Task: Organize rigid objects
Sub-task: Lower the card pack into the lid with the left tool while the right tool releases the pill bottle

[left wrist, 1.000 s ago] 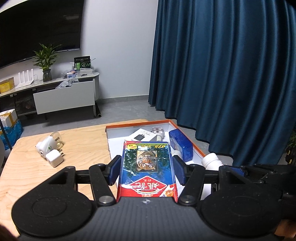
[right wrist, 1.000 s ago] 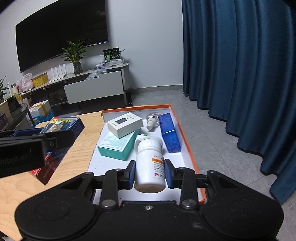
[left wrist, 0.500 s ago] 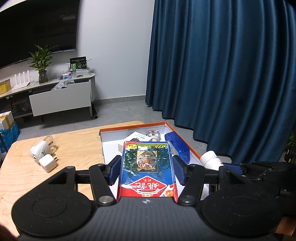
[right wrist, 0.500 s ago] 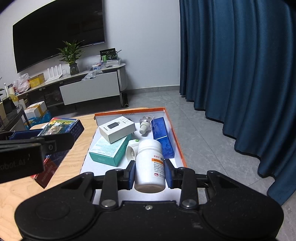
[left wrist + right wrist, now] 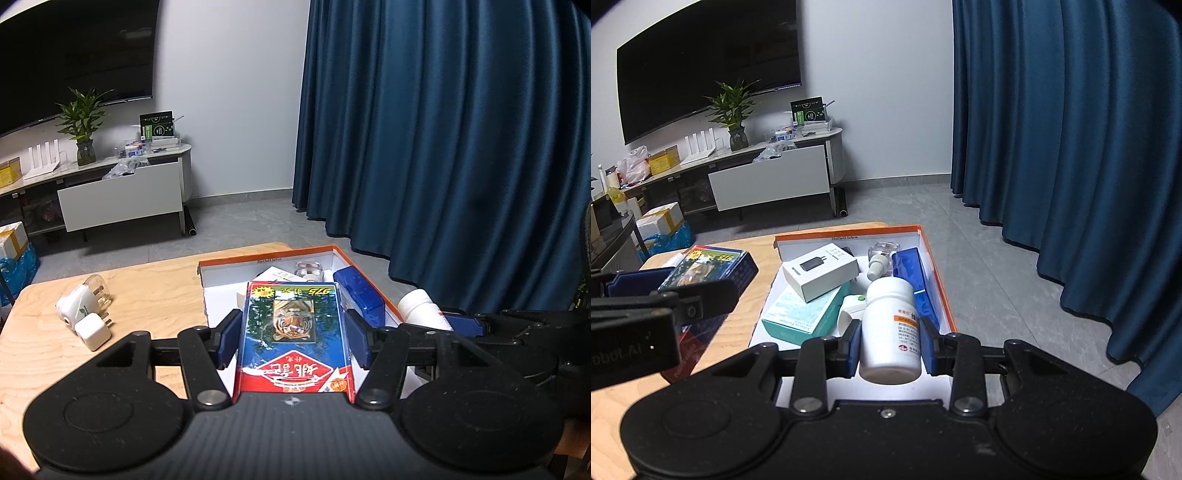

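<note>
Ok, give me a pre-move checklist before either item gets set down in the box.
1. Left gripper clamps the tiger card box: ok.
2. Right gripper clamps the white pill bottle: ok.
3. Orange-rimmed box in front of both grippers: ok.
4. Bare floor in the box for the bottle: ok, near end only.
5. Flat room for the card box: not ok, the white box and teal box fill the left side.
6. Chargers outside the box: not ok.

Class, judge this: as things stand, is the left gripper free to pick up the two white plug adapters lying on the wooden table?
Probably not yet: the left gripper is shut on the tiger card box, so the plug adapters, though unobstructed, must wait.
</note>
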A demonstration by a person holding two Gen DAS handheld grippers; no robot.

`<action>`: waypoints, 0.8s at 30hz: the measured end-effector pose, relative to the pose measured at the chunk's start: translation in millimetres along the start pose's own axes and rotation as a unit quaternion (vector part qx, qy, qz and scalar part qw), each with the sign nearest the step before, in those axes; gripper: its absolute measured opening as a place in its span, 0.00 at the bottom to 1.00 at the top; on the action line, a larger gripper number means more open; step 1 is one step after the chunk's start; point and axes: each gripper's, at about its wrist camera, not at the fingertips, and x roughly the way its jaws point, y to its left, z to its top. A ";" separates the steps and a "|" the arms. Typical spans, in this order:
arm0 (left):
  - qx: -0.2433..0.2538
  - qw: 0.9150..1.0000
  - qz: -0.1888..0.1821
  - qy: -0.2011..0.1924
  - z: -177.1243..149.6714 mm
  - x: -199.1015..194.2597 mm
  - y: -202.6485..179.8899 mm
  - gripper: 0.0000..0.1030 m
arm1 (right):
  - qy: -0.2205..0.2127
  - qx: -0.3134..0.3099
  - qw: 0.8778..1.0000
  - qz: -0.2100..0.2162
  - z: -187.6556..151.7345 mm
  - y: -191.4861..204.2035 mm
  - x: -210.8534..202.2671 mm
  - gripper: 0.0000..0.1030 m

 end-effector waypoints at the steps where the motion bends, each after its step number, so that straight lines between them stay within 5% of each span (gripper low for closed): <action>1: 0.000 1.000 0.000 0.000 -0.2 0.0 -0.1 0.58 | 0.000 0.000 1.000 0.000 0.5 -0.1 0.5 0.39; 24: -0.004 1.000 0.000 0.011 9.9 25.4 1.0 0.58 | 0.004 -0.009 1.000 0.003 24.1 3.4 30.1 0.39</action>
